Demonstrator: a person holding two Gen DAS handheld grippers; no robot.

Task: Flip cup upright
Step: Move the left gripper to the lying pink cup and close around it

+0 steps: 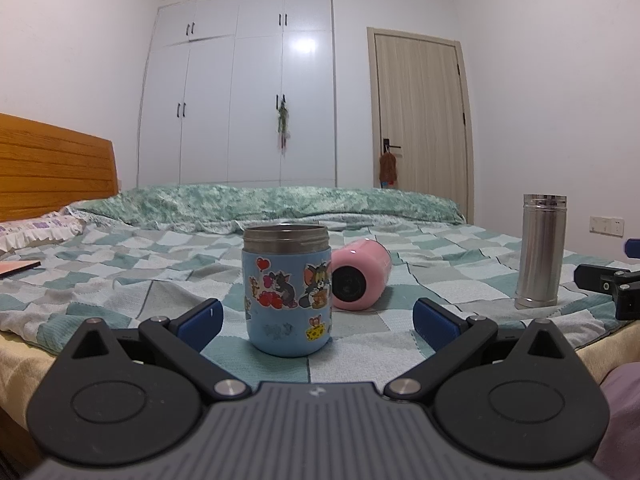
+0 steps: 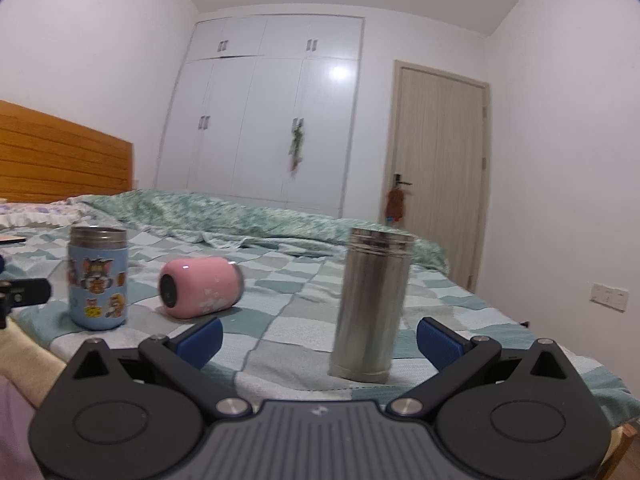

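Note:
A pink cup point(image 1: 360, 276) lies on its side on the checked bedspread, its dark base toward me; it also shows in the right wrist view point(image 2: 198, 287). A blue cartoon-sticker cup point(image 1: 287, 290) stands upright just in front of my left gripper point(image 1: 318, 322), which is open and empty, its blue fingertips either side of the cup and short of it. The blue cup also shows at the left of the right wrist view point(image 2: 97, 278). A steel flask point(image 2: 370, 306) stands upright just ahead of my open, empty right gripper point(image 2: 320, 340); it shows in the left wrist view too point(image 1: 540, 250).
The bed's near edge point(image 1: 24, 356) runs below the cups. A folded green quilt point(image 1: 280, 204) lies across the far side. A wooden headboard point(image 1: 52, 160) and pillow point(image 1: 32, 228) are at left. The other gripper's black parts point(image 1: 612, 280) show at far right.

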